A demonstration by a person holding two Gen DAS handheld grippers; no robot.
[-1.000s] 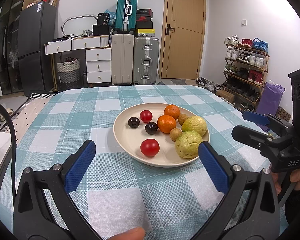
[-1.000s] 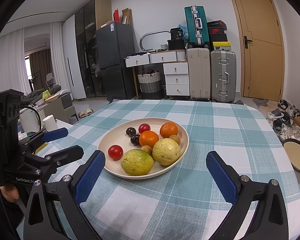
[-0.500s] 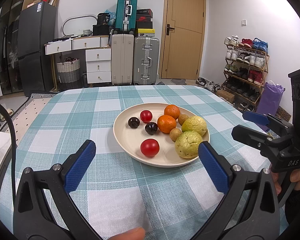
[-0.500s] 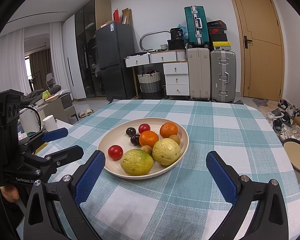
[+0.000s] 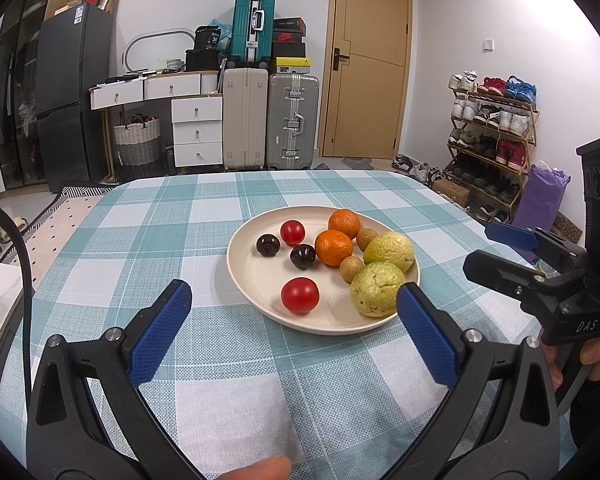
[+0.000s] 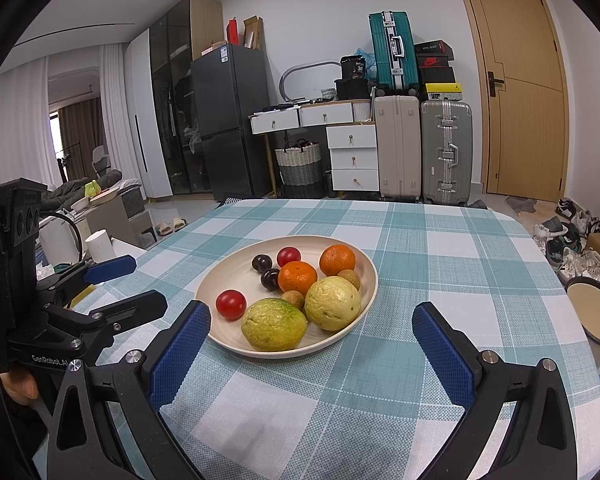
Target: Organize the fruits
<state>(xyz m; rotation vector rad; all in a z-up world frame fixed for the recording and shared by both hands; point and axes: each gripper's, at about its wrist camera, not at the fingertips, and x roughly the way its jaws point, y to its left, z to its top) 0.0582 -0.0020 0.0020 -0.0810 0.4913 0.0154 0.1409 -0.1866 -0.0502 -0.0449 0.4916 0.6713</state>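
I am holding the left gripper (image 5: 292, 320) and right gripper (image 6: 310, 340) low over the checked table (image 5: 220, 360), fingers spread wide, gripping nothing. The fruits are sitting on the cream plate (image 5: 252, 276) just ahead: guavas (image 6: 274, 324), oranges (image 6: 298, 278), tomatoes (image 5: 300, 295).

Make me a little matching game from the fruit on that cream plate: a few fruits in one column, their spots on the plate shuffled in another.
As the left wrist camera sees the round cream plate:
1. lone red tomato
2. dark purple plum
3. far orange tangerine
4. nearest yellow-green guava

A. back rim
B. front right edge
C. front middle, apart from the rest
D. left side

Pairs: 1-C, 2-D, 3-A, 4-B
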